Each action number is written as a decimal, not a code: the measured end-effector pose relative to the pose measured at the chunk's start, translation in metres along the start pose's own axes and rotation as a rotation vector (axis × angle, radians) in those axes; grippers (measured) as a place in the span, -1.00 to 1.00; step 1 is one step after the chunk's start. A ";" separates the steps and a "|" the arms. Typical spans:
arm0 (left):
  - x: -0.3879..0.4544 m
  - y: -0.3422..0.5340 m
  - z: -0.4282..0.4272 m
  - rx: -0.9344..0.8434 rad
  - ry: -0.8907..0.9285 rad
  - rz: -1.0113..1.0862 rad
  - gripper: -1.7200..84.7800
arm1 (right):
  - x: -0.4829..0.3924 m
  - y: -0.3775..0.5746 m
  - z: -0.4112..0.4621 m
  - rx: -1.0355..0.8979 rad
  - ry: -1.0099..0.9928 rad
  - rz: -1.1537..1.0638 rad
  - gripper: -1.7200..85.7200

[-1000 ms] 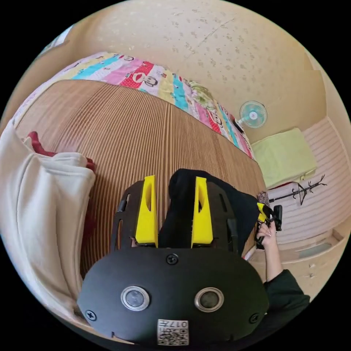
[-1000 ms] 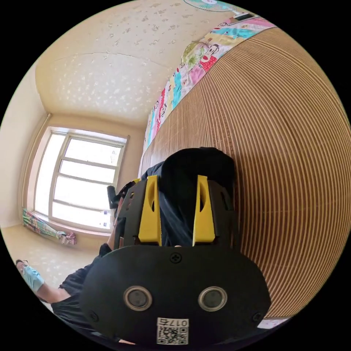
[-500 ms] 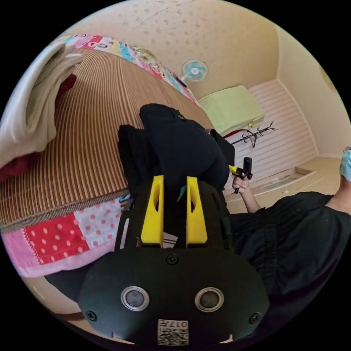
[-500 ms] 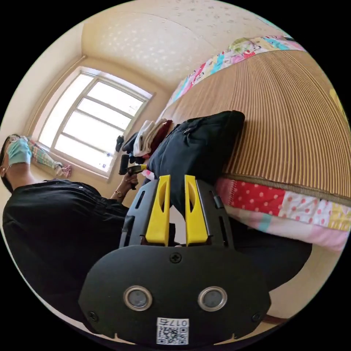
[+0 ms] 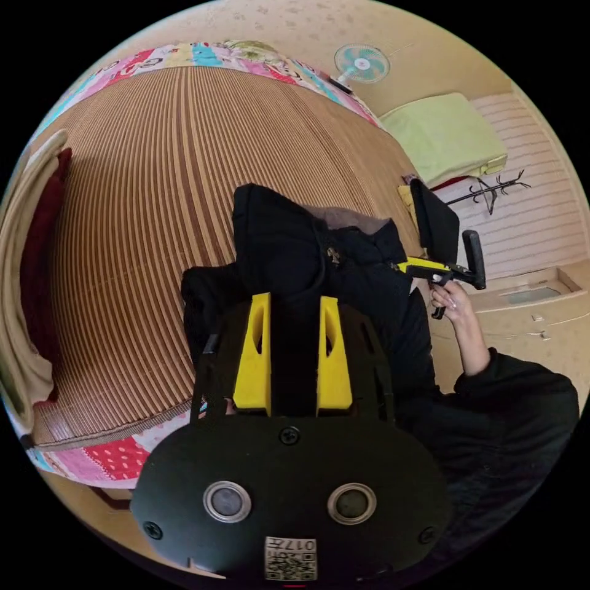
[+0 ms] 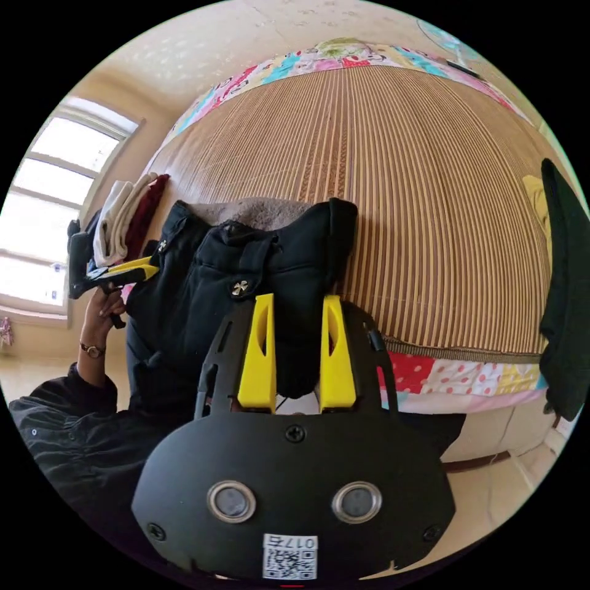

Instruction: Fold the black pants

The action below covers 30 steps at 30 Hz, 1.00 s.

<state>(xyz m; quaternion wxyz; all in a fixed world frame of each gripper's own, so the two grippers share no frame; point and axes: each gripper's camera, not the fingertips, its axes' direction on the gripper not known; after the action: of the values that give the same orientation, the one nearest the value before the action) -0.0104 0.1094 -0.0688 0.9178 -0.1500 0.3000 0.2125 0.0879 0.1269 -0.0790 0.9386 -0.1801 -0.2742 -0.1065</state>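
The black pants [image 5: 289, 246] lie bunched at the near edge of the bamboo mat [image 5: 153, 184]. The waistband faces up with its grey fleece lining [image 6: 258, 212] showing, and the legs hang off the bed toward the person. My left gripper [image 5: 295, 298] is shut on a fold of the pants. The left gripper [image 6: 153, 264] also appears at the waistband's left corner, in the person's hand. My right gripper [image 6: 298, 298] is shut on the pants below the waistband. The right gripper [image 5: 399, 264] pinches the cloth's right edge.
A stack of folded cream and dark red clothes [image 5: 31, 276] lies on the mat's left side. A patchwork quilt [image 6: 467, 375] hangs off the bed's edge. A black garment [image 6: 565, 295] hangs at the right. A fan [image 5: 361, 63], a green-covered piece [image 5: 445, 135] and a coat stand [image 5: 491, 190] stand behind.
Both grippers drew back from low over the mat to the bed's near edge, carrying the pants. The waistband now lies spread on the mat, lining showing.
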 end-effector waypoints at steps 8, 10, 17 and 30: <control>0.059 0.105 -0.124 0.581 0.152 0.123 -0.85 | -0.026 0.108 -0.116 0.598 -0.530 -0.195 -0.90; 0.077 0.108 -0.170 0.689 0.090 0.185 -0.85 | -0.017 0.109 -0.160 0.771 -0.628 -0.233 -0.91; 0.110 -0.115 -0.293 0.935 -0.049 0.266 -0.84 | -0.076 -0.122 -0.310 1.063 -0.185 -0.257 -0.86; -0.046 -0.157 -0.095 0.315 0.002 0.072 -0.69 | -0.068 -0.151 -0.094 0.614 0.046 -0.234 -0.74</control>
<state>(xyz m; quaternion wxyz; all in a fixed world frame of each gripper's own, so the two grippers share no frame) -0.0148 -0.0784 -0.0908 0.9215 0.0065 0.3356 0.1953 0.0312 -0.0410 -0.1479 0.9364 0.1466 -0.2912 -0.1301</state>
